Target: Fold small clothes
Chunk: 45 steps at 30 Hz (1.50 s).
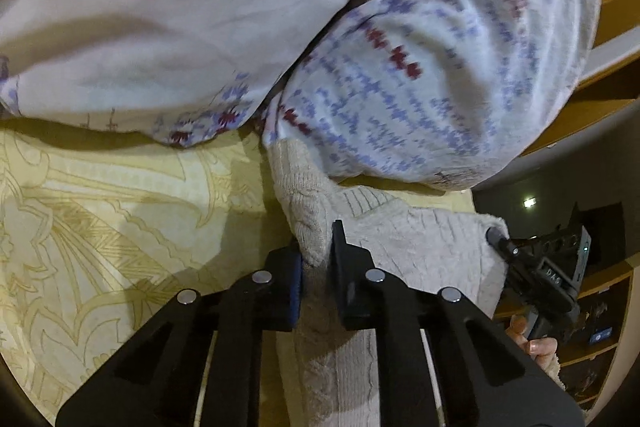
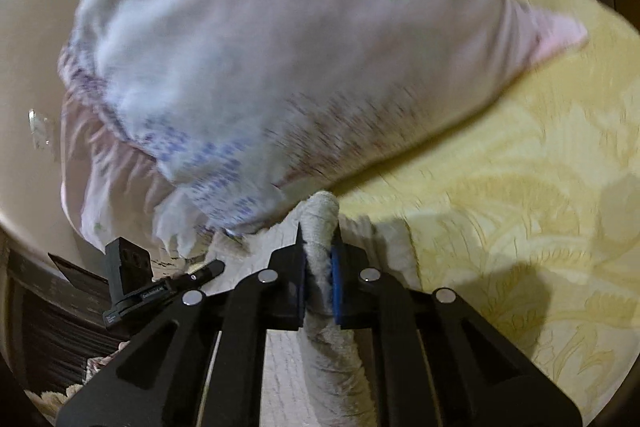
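The cream cable-knit garment [image 1: 404,239] lies stretched between both claws over the yellow patterned bedspread [image 1: 100,219]. The left claw [image 1: 316,267] pinches one corner; the right claw [image 2: 318,263] pinches the other, at three o'clock from the left, so the edge runs nine-to-three.

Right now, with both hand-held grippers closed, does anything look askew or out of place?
Nothing is damaged or spilled. The cream knit garment is pinched by both hand-held grippers, but a loose heap of patterned clothes lies right beside it on the yellow bedspread.
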Each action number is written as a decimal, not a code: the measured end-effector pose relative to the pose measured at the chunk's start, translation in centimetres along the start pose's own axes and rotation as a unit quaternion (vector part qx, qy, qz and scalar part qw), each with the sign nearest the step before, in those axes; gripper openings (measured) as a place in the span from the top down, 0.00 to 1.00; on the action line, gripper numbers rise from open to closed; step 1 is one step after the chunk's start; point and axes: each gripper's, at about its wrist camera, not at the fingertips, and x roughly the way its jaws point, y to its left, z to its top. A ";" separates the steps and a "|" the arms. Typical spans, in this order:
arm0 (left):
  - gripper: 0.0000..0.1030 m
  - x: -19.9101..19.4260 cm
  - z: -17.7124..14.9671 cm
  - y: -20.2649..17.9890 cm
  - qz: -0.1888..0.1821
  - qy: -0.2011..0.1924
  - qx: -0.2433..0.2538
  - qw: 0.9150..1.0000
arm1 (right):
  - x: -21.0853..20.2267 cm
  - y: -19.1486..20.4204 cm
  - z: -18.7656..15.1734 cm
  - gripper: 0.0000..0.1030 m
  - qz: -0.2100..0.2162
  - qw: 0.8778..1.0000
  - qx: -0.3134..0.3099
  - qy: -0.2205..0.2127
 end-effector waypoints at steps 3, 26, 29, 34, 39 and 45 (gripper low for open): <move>0.94 -1.2 0.0 -0.1 -0.011 -0.035 0.007 0.999 | -1.2 1.1 0.1 0.91 0.022 0.999 -0.020 -0.038; 0.41 -1.2 -1.3 0.6 0.002 -0.006 -0.020 1.000 | 0.4 -2.4 -0.7 0.63 -0.063 0.997 0.029 0.033; 0.32 -3.0 -3.8 -0.4 -0.009 -0.013 0.010 1.000 | -1.8 -2.6 -2.3 0.63 -0.047 0.998 0.031 0.032; 0.32 -3.6 -7.7 -2.0 -0.009 0.005 0.045 0.999 | -3.3 -2.9 -6.0 0.63 -0.034 0.998 0.026 0.051; 0.41 -2.4 -10.1 -3.2 0.018 0.038 0.072 0.997 | -3.1 -2.5 -7.9 0.89 -0.056 0.997 0.011 0.054; 0.47 -2.7 -10.7 -3.1 0.027 0.032 0.070 0.997 | -4.4 -1.0 -7.2 0.92 -0.096 0.995 -0.015 0.007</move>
